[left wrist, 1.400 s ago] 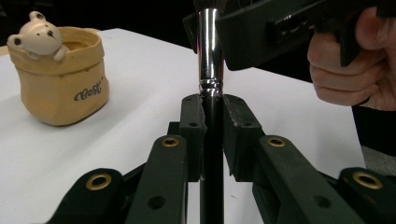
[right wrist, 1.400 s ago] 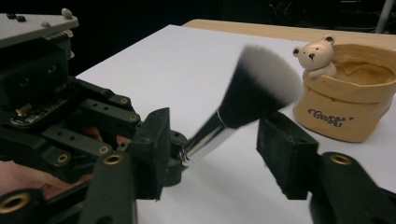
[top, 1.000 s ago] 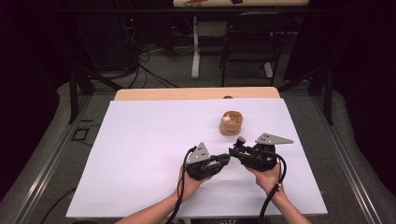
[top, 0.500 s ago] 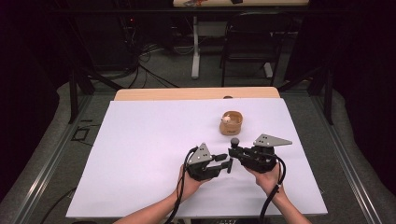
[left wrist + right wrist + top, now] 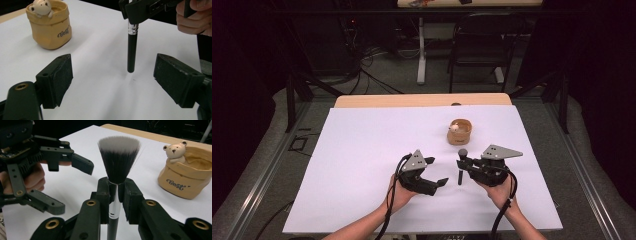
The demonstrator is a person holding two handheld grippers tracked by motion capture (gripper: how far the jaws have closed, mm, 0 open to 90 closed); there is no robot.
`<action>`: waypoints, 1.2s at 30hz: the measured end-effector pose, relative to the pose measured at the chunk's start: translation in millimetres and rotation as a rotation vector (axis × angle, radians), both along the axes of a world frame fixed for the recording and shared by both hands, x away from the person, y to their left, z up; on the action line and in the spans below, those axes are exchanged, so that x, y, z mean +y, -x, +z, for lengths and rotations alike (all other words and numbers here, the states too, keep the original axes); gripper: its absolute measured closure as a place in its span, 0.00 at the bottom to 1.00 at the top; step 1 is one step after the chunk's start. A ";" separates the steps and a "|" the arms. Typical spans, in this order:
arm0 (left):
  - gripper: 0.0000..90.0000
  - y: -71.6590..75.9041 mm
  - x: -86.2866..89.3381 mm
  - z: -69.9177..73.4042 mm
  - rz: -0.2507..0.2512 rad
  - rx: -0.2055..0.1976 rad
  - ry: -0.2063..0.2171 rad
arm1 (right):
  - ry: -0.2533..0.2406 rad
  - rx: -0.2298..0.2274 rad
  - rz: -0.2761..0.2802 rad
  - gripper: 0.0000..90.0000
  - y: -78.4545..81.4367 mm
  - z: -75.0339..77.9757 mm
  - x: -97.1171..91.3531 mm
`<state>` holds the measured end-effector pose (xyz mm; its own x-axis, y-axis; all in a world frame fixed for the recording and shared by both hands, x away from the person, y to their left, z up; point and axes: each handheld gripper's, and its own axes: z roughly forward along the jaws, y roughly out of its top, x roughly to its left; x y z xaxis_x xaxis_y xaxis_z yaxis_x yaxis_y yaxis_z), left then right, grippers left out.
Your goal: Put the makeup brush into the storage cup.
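1. High view shows us the makeup brush (image 5: pixel 461 167) standing upright, bristles up, on our side of the pouch-shaped holder (image 5: pixel 459 131) and well apart from it, its butt end just off or barely on the white table cover (image 5: pixel 362 150).
2. We judge the brush light and stiff along its black handle, with a smooth metal ferrule that could slip; the soft bristle head would splay if squeezed. The best hold is at the ferrule or the handle just below it, never the bristles.
3. Our right gripper (image 5: pixel 115 187) pinches the brush there, jaws pressed on the silver ferrule.
4. Our left gripper (image 5: pixel 113 75) stands with jaws spread wide and nothing between the pads; the handle hangs beyond them.
5. Compared with a second ago, the left jaws have just been opening: then both grippers met at the brush, farther from the holder's near side; now the left gripper sits clear of the brush, and the right alone carries it.
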<state>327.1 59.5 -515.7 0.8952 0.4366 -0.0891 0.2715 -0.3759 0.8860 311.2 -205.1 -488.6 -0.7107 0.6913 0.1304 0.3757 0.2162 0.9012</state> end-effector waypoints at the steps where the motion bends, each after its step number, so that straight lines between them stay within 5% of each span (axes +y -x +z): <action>1: 0.17 -0.6 3.1 0.7 0.005 0.000 0.002 | 0.003 -0.001 -0.001 0.85 0.3 0.3 -0.2; 11: 0.00 -2.8 29.3 7.8 0.052 -0.022 -0.024 | 0.014 -0.008 -0.002 0.85 1.2 1.7 -3.0; 16: 0.00 -2.3 45.3 10.0 0.071 -0.024 -0.044 | 0.015 -0.006 -0.005 0.85 1.8 2.2 -4.3; 36: 0.00 15.4 119.9 11.5 0.150 -0.087 -0.013 | 0.026 -0.015 -0.010 0.85 3.9 4.4 -9.6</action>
<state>311.7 179.4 -504.2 0.8239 0.5667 -0.0075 0.2478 -0.3482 0.9041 307.3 -214.6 -484.2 -0.7052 0.7017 0.1015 0.3646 0.2361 0.9007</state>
